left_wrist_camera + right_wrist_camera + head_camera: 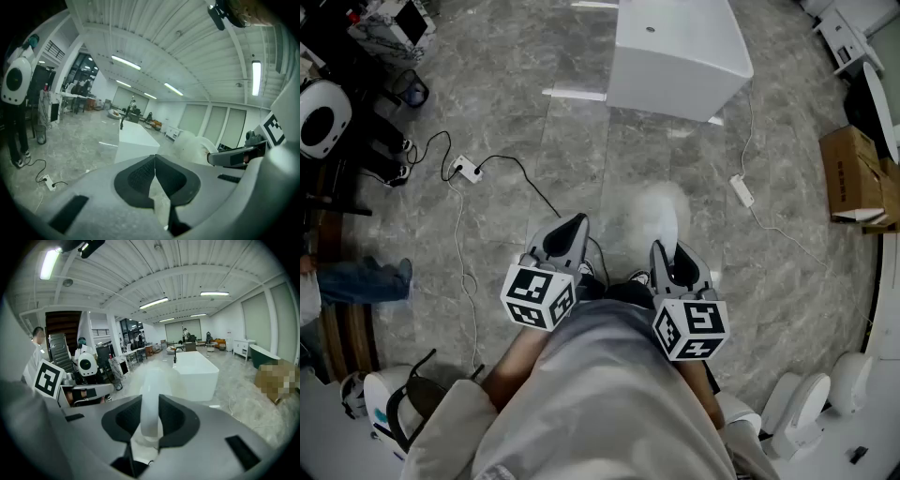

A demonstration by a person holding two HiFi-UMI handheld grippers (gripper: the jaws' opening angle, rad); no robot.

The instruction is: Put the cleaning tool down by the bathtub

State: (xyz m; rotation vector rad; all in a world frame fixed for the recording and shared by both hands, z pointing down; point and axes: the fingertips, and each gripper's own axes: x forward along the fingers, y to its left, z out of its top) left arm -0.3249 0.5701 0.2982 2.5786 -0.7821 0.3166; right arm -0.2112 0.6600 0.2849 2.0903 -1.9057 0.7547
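The cleaning tool is a white fluffy duster on a white handle. My right gripper is shut on that handle, and the fluffy head sticks out past the jaws. The white bathtub stands on the grey marble floor some way ahead, also seen in the right gripper view and the left gripper view. My left gripper is held beside the right one, its pads pressed together with nothing between them. The duster shows to its right.
A power strip with a black cable lies on the floor at the left, and a white one at the right. Cardboard boxes stand far right. White robots are at the lower right. A person's legs show at the left edge.
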